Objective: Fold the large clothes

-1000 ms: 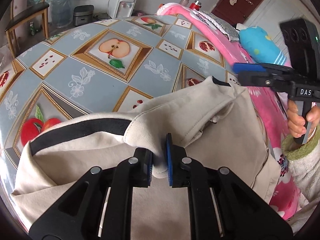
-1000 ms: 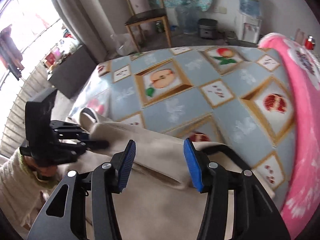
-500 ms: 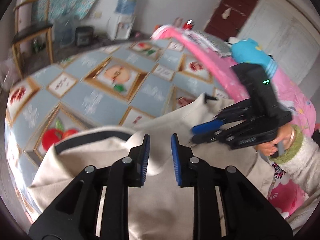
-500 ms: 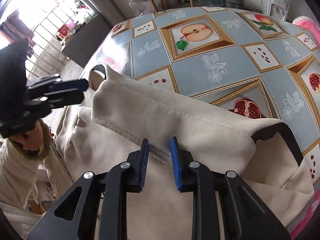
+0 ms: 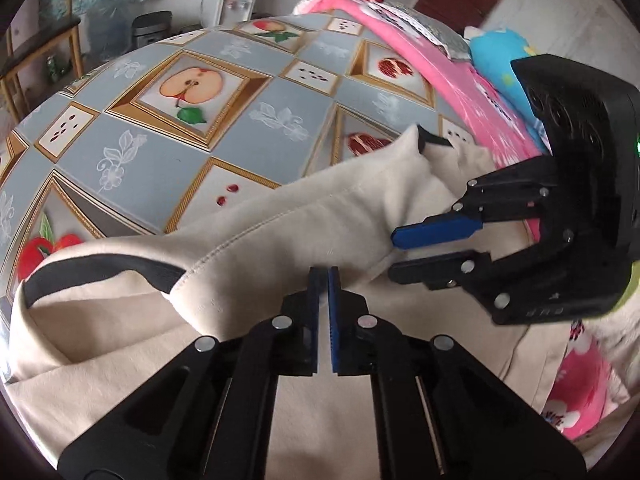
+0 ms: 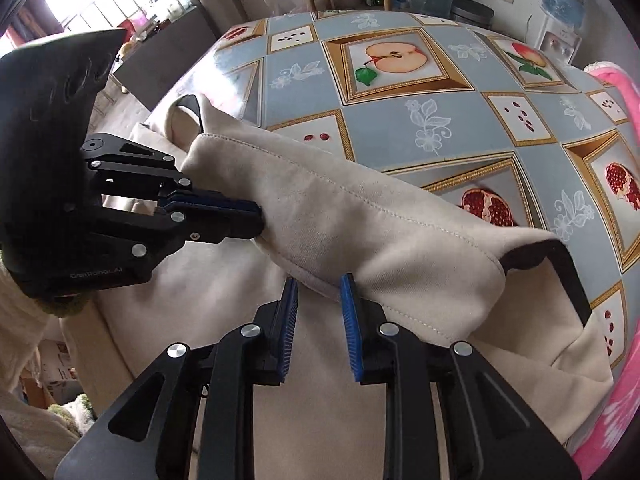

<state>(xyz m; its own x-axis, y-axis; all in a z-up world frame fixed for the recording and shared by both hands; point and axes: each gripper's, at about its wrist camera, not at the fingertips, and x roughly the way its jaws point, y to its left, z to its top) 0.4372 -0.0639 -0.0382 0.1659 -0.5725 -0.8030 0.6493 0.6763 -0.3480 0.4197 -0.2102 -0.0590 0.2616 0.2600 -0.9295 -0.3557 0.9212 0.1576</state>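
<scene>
Down at the near edge of the bench [image 5: 256, 128], the left tool [image 5: 323, 280] is sitting clenched, its blue pads pinched together on the near edge of the folded-over flap of the cream garment [image 5: 280, 232]. In the right wrist view the right tool [image 6: 319, 292] is straddling that same hem, jaws standing partly apart with the cloth rising between them; whether the pads are actually pressing it, I cannot tell. Both tools are lined up side by side along this one fold, left tool towards the black-trimmed cuff [image 5: 104, 268], right tool towards the other black-trimmed opening [image 6: 568, 276]. The fold's long axis is running across the bench, parallel to its near edge, so the coming pull looks like a carry away from the person, over the fruit-print cloth lying bare beyond towards the bench's far edge
</scene>
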